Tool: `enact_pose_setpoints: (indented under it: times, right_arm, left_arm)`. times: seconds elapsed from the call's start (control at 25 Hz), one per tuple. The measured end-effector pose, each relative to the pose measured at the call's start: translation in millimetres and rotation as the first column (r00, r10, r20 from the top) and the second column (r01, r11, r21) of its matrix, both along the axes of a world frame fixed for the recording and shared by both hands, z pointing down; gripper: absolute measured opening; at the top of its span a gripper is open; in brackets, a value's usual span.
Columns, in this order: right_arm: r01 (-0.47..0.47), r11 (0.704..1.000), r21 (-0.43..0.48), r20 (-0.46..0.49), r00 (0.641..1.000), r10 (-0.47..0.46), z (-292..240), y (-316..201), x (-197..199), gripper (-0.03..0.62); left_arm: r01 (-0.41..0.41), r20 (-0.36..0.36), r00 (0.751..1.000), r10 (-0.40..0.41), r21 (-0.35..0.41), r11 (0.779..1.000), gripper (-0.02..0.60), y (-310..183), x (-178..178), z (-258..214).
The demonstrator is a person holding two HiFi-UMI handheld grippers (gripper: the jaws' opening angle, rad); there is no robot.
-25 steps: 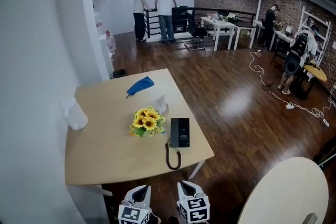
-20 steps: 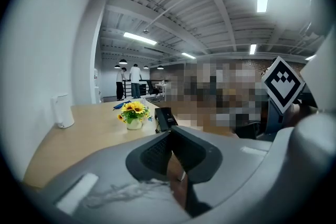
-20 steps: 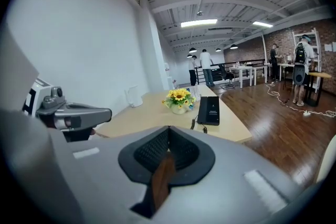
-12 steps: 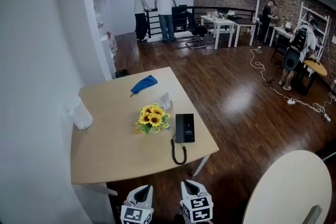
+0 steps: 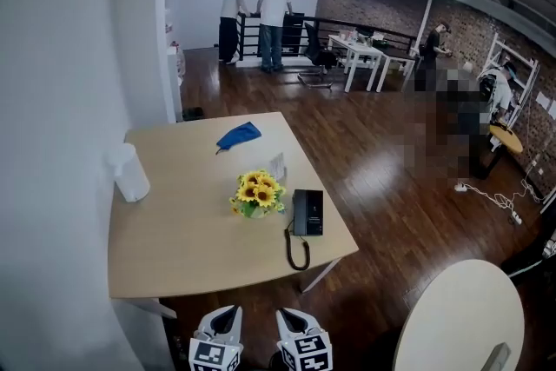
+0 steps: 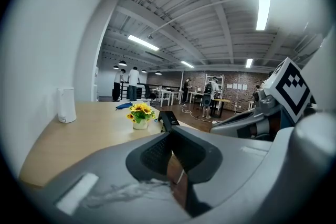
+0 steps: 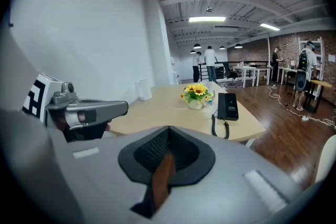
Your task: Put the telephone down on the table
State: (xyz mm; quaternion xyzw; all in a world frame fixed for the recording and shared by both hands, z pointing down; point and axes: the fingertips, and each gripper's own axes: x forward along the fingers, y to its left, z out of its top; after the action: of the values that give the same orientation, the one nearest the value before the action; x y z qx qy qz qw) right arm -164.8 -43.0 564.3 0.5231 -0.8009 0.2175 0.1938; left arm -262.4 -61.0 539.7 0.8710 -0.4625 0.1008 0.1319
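Note:
The black telephone (image 5: 307, 212) lies flat on the wooden table (image 5: 174, 239) near its right edge, its coiled cord (image 5: 298, 253) looping toward the front edge. Both grippers hover off the table's near side, apart from the phone. My left gripper (image 5: 228, 314) is shut with nothing in it, and so is my right gripper (image 5: 291, 318). The left gripper view has its closed jaws (image 6: 170, 136) low in frame with the telephone (image 6: 168, 119) beyond. From the right gripper (image 7: 168, 131), the telephone (image 7: 229, 106) sits ahead and to the right.
A pot of sunflowers (image 5: 258, 194) stands just left of the phone. A blue cloth (image 5: 238, 136) lies at the far edge and a white jug (image 5: 129, 173) by the wall. A round white table (image 5: 460, 321) is at lower right. People stand far back.
Both grippers have been carried level along the table's near side and sit further left in the head view. The telephone has stayed where it lay. Both grippers remain shut.

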Motion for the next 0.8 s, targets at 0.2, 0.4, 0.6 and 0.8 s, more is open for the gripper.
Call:
enact_pose_setpoints:
  times: [0.2,0.4,0.6,0.8]
  right_arm:
    - [-0.062,0.997,0.037,-0.026,0.998,0.064,0.2,-2.8,9.4,-0.008]
    - [-0.094,0.995,0.039,-0.029,0.995,0.095,-4.9,7.3,8.0,-0.008]
    - [-0.106,0.994,0.011,-0.013,0.994,0.106,4.3,12.9,8.6,-0.008]
    - [-0.106,0.994,-0.004,-0.013,0.994,0.106,8.5,14.3,11.1,-0.009]
  left_arm:
    - [0.033,-0.003,0.999,-0.033,-0.002,0.999,0.014,-1.1,-22.7,5.0]
    - [0.035,-0.002,0.999,-0.035,0.009,0.999,0.014,1.2,-27.2,2.4]
    - [0.022,-0.001,1.000,-0.022,0.009,1.000,0.014,3.8,-22.1,3.7]
    - [0.031,0.002,1.000,-0.031,0.009,0.999,0.014,2.3,-22.5,3.3]
